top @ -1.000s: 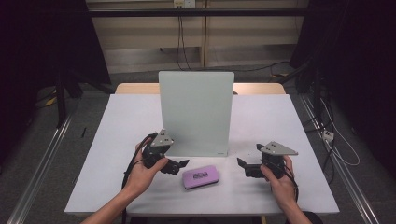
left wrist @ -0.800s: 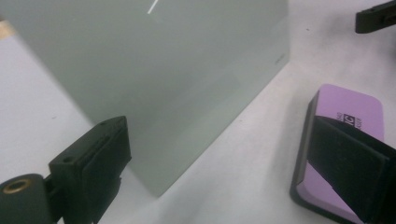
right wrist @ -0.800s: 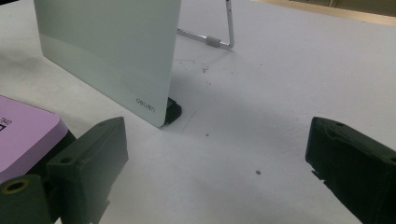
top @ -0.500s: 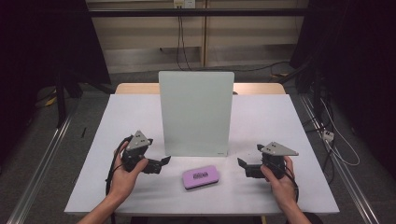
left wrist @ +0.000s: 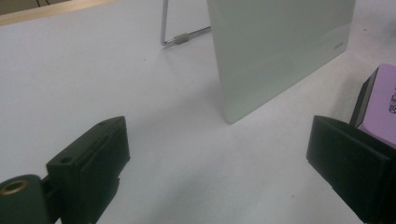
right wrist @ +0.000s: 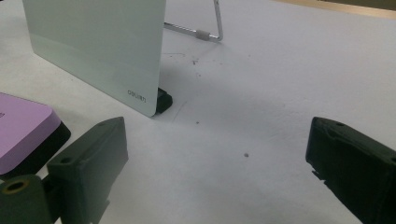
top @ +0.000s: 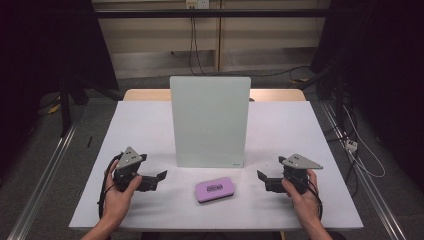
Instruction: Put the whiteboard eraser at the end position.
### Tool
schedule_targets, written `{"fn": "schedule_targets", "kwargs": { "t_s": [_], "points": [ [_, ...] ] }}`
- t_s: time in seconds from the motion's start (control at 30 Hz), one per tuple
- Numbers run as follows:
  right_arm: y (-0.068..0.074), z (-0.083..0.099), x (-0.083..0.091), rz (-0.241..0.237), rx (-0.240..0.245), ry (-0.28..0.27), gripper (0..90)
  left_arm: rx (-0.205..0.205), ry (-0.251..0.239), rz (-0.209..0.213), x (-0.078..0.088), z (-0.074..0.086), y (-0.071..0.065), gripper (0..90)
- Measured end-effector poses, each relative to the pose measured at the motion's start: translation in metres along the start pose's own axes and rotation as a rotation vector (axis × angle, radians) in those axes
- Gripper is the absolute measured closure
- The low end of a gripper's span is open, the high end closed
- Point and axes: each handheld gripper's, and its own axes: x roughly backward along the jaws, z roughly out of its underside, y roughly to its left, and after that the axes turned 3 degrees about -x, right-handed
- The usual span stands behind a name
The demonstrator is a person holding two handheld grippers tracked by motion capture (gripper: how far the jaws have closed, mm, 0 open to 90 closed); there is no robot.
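Observation:
A pale green-white board [top: 210, 121] stands upright on a wire stand in the middle of the white table [top: 150, 125]. A purple eraser block with a black base [top: 215, 189] lies flat in front of it, near the table's front edge. My left gripper [top: 161, 178] rests low on the table left of the eraser, open and empty, its jaws pointing right toward it. My right gripper [top: 261, 178] sits right of the eraser, open and empty, pointing left. The left gripper view shows the board [left wrist: 275, 51] and the eraser [left wrist: 380, 109]; the right gripper view shows the board [right wrist: 98, 46] and the eraser [right wrist: 25, 135].
The board's wire stand leg [right wrist: 205, 33] reaches back behind it. A wooden strip [top: 277, 94] edges the table's far side. Cables [top: 350, 145] lie on the floor to the right, and dark curtains flank the table.
My left gripper has drawn back to the left, away from the eraser and the board's lower left corner. The eraser stays where it lay. My right gripper has not moved.

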Motion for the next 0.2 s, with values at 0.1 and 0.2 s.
{"fn": "schedule_targets", "kwargs": {
  "t_s": [0.1,0.2],
  "points": [
    [-0.0005,0.0005,0.0005,0.001,0.000,0.000,5.5,0.024,-0.010,-0.005,0.0013,0.0074,-0.0001,5.9],
    [-0.0013,0.0009,0.0005,0.003,-0.002,0.002,5.5,0.036,-0.033,-0.017,0.0029,0.0081,0.0017,5.9]
  ]
}}
